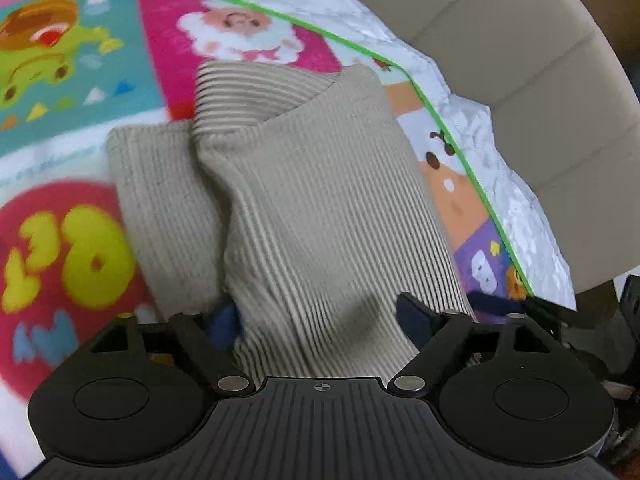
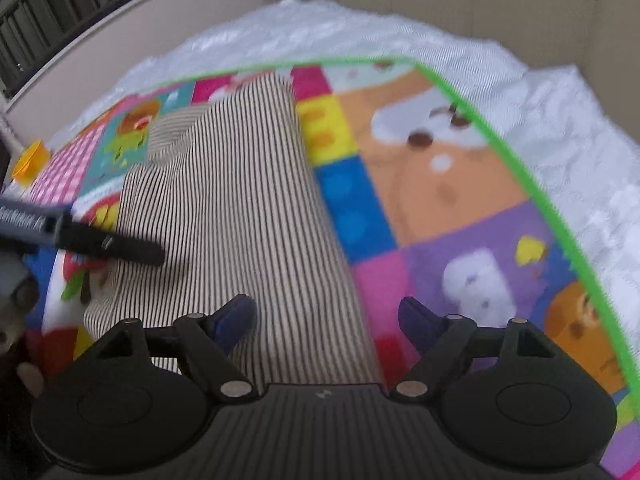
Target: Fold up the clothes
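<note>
Both pairs of dark blue fingers stand spread apart, gripping nothing, over a beige ribbed garment with thin dark stripes (image 1: 312,208).

Left gripper (image 1: 322,320) has the cloth running up between its released jaws, though blur hides whether the pads touch it. Right gripper (image 2: 328,320) hangs over the garment's right edge, one pad above cloth, the other above the colourful cartoon-print play mat (image 2: 440,168). Partly folded, the garment lies lengthwise on that green-edged mat, which covers a white quilted bedspread (image 2: 560,128). From the right wrist view, the left gripper's black finger (image 2: 120,248) reaches over the stripes.
</note>
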`<state>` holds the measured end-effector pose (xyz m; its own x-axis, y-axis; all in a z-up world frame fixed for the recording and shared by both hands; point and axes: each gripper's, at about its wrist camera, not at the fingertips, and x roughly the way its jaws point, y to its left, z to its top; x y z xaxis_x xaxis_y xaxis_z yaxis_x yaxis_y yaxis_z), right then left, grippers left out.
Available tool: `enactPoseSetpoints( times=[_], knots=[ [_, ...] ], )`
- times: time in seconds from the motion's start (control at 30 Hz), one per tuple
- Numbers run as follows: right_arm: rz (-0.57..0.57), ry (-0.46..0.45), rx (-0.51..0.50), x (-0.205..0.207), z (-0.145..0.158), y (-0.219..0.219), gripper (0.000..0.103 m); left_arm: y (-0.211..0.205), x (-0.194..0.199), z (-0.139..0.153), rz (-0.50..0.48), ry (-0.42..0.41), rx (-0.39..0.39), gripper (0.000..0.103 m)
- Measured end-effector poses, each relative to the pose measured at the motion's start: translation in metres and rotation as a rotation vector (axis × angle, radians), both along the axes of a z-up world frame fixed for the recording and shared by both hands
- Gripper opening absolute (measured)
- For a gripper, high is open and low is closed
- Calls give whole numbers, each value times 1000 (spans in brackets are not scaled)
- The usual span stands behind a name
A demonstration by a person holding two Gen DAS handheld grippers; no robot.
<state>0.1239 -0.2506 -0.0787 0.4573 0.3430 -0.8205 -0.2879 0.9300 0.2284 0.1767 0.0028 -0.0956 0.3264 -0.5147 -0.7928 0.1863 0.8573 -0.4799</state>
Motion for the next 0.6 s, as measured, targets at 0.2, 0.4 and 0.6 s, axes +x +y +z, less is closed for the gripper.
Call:
enactPoseSetpoints(
  times=[0.2,0.4,0.6],
  knots=[
    [18,61,11,-17,0,11,78,-17,25,-1,-25,-67,23,66],
    [91,46,-26,-37,7,35,79,-19,27,5,-27,-107,82,67],
    [29,-39,-34,-24,27,17,79,-1,-2,16,-67,-143,212,73]
  ],
)
